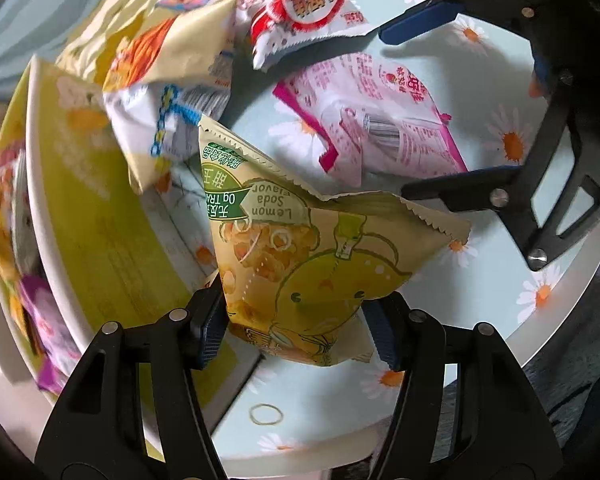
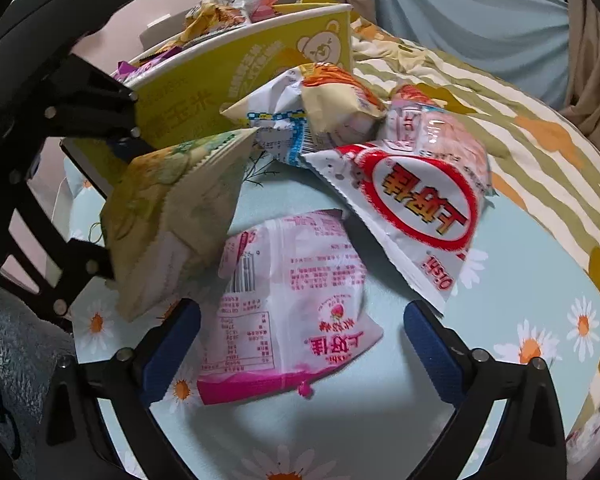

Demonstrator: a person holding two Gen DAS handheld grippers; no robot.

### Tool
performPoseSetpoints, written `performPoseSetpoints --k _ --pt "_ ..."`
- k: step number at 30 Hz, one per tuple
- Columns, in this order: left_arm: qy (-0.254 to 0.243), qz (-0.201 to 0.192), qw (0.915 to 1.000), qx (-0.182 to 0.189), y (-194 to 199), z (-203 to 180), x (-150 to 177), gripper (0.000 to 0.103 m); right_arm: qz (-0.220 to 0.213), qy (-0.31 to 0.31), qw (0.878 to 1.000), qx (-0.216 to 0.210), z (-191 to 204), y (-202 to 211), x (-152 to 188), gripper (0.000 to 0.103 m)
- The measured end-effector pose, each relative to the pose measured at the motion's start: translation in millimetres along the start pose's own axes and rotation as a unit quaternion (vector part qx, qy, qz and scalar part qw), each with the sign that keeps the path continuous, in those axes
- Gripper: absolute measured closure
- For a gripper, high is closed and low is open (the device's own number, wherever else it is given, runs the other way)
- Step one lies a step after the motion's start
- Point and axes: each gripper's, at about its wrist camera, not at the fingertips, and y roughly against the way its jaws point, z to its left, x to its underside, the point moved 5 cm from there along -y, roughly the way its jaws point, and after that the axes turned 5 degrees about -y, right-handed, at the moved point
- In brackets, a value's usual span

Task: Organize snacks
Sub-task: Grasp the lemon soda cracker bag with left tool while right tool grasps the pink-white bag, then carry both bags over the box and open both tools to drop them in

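Observation:
A yellow-green lemon soda snack bag (image 1: 300, 264) hangs tilted between the blue pads of my left gripper (image 1: 296, 322), which is shut on its lower end. The right wrist view shows that bag (image 2: 172, 216) raised off the table in the left gripper (image 2: 110, 200). A pink and white snack bag (image 2: 292, 292) lies flat on the table. My right gripper (image 2: 300, 316) stands open over it, one finger on each side, pads apart from it. In the left wrist view the right gripper (image 1: 420, 108) hovers by the pink bag (image 1: 380, 120).
A yellow snack box (image 2: 228, 80) with several packets inside stands behind the pile. A red and white bag (image 2: 416, 196) and a cream and orange bag (image 2: 332, 92) lie beside it. The daisy tablecloth (image 2: 520, 280) ends near a striped quilt (image 2: 500, 100). A rubber band (image 1: 266, 414) lies on the cloth.

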Motion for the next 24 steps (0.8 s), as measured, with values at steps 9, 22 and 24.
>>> performPoseSetpoints --k 9,22,24 --pt "0.03 -0.001 0.9996 -0.004 -0.8 -12.8 12.8 0.043 0.019 0.033 0.999 -0.01 3.9 -25.0 -4.7 0.02" --pt "0.065 -0.028 0.9975 0.0 10.1 0.4 8.3 0.043 0.008 0.014 1.0 -0.016 -1.6 -1.6 -5.9 0.061" --pt "0.07 -0.038 0.9968 0.002 17.2 -1.4 7.8 0.043 0.003 0.01 1.0 -0.012 -2.4 8.4 -5.0 0.061"
